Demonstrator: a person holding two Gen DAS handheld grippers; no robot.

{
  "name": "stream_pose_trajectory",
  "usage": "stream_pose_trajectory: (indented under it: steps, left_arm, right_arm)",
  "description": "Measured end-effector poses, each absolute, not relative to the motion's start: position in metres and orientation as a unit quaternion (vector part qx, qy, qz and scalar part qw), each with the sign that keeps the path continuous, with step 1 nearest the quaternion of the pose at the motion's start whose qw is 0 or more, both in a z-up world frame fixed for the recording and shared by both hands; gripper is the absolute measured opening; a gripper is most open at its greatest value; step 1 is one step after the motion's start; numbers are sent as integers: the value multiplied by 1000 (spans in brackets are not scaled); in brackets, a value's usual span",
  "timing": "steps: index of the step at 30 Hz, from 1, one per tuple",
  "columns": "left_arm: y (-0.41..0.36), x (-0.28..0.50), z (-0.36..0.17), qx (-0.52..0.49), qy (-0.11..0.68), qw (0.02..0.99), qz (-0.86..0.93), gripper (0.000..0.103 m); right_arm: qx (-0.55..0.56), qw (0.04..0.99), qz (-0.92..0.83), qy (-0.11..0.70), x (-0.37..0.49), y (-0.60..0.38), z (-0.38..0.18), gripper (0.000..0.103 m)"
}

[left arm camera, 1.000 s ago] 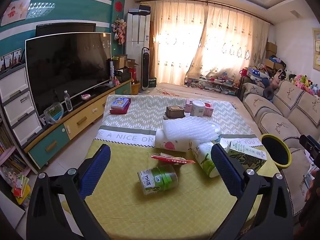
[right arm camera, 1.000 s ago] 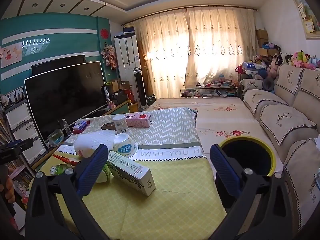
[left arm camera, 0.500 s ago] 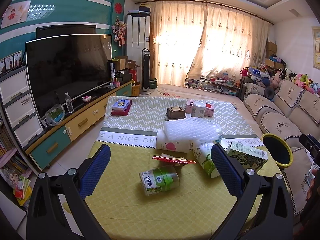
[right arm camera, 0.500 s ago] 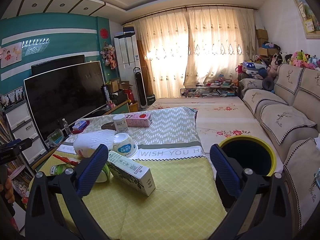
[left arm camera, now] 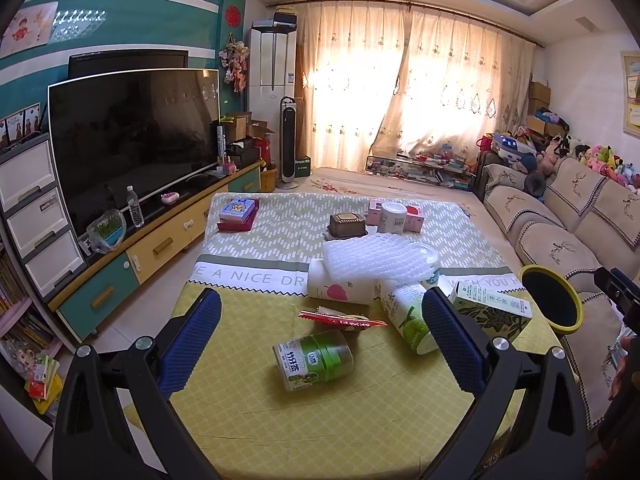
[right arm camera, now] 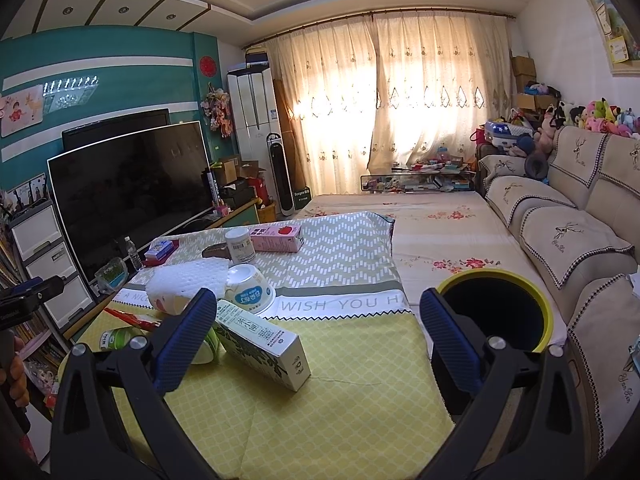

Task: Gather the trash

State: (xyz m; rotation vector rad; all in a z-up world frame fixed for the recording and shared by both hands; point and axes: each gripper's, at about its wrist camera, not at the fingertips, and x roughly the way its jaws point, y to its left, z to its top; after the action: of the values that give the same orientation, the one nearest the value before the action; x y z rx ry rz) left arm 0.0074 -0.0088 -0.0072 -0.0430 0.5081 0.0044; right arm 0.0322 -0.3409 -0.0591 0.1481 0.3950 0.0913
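Trash lies on the yellow-and-grey tablecloth (left arm camera: 248, 408). A green-labelled can (left arm camera: 314, 360) lies on its side between the fingers of my open, empty left gripper (left arm camera: 320, 340). Beyond it are a red wrapper (left arm camera: 344, 320), a green-and-white carton (left arm camera: 490, 310), a tipped cup (left arm camera: 408, 316) and white bubble wrap (left arm camera: 372, 256). My right gripper (right arm camera: 316, 340) is open and empty above the cloth, with the carton (right arm camera: 260, 344) just left of its middle. A black bin with a yellow rim (right arm camera: 496, 312) stands at the table's right side, also in the left wrist view (left arm camera: 550, 304).
At the table's far end are a pink box (right arm camera: 276, 238), a white jar (right arm camera: 240, 246), a brown tray (left arm camera: 346, 226) and books (left arm camera: 238, 212). A TV (left arm camera: 132, 140) on a low cabinet stands left. A sofa (right arm camera: 576, 240) runs along the right.
The left gripper has drifted slightly; the table items sit a touch lower and nearer in its view. The right gripper has not visibly moved.
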Motion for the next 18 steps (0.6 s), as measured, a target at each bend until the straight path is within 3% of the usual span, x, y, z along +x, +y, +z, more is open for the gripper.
stream_pose_trajectory:
  steps: [18]
  left_arm:
    - [-12, 11, -9, -19, 253, 967, -2, 99]
  right_arm:
    - [74, 976, 46, 200, 33, -341, -61, 97]
